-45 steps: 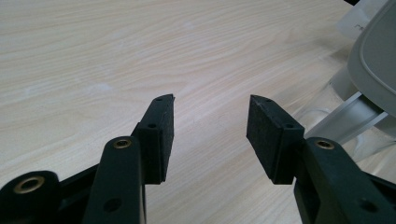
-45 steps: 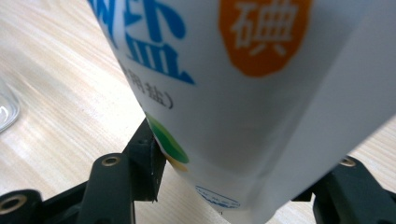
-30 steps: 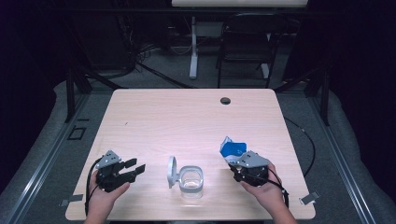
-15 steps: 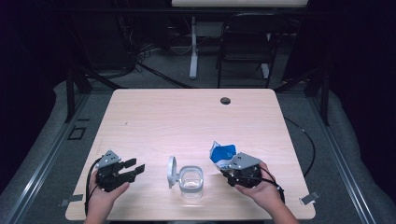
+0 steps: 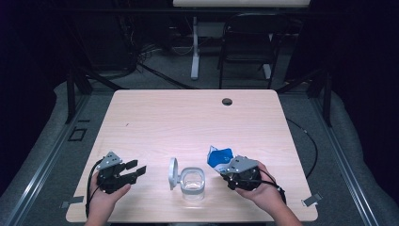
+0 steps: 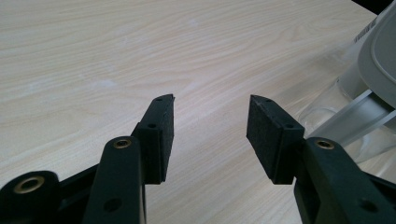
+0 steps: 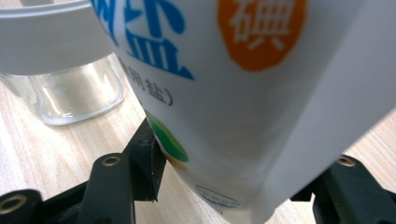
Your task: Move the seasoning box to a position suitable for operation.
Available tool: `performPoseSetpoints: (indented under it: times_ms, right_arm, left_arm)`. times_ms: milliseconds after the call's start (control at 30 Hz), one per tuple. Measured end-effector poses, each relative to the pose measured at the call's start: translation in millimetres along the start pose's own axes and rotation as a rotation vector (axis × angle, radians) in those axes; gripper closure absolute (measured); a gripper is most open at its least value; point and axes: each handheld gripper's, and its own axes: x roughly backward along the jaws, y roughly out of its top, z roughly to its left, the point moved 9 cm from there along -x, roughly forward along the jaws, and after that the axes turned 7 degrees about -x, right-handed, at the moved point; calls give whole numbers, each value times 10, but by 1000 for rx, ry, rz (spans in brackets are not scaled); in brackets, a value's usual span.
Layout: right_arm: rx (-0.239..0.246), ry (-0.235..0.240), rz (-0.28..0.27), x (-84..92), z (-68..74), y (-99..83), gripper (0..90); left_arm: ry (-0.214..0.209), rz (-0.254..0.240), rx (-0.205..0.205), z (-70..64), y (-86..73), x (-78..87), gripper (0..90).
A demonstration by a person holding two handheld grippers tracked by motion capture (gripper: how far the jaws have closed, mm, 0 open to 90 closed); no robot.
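- Shifted leftward since the earlier frames: right gripper (image 5: 234, 173) with its bag (image 5: 219, 157), now closer to the jar (image 5: 193, 182); left gripper (image 5: 127, 172) unmoved.
- Left gripper: resting low near the front-left of the tabletop (image 5: 188, 122), jaws apart and holding nothing, aimed toward the jar.
- Centre: clear glass jar standing upright near the front edge, hinged lid (image 5: 173, 173) swung open on its left side, mouth free.
- Right gripper: clamped on the lower part of the white-and-blue bag, top corner leaning toward the jar.
- Likely step: pouring from bag into jar. Best done by bringing the bag's opening right over the mouth before tipping, then tilting slowly; steadying the jar with the free gripper worth considering, clear of the lid.
- Room: front edge close to jar and both hands, so no pulling backward; wide bare tabletop behind, only a small dark grommet (image 5: 227, 101) far back.
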Motion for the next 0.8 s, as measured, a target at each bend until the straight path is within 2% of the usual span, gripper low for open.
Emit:
performPoseSetpoints:
  times_ms: [400,467,500,533,633,700,733,800]
  right_arm:
    - [64,10,45,24,53,15,427]
    - [81,6,52,32,62,19,427]
    - [103,-3,59,39,65,25,427]
    - [98,-2,54,35,81,29,427]
    - [136,-9,76,49,86,29,427]
    - [141,-11,71,43,94,32,427]
    - [166,-15,89,51,100,27,427]
    - [183,-22,93,52,108,27,427]
  left_arm:
    - [3,-1,2,8,-1,2,520]
    - [3,0,0,9,-2,5,520]
    - [3,-1,3,8,-1,5,520]
    - [3,0,0,10,-1,5,520]
    - [3,-1,1,10,0,6,520]
    - [3,-2,1,11,1,6,520]
    - [4,-6,3,14,4,6,520]
    - [4,-6,3,14,3,7,520]
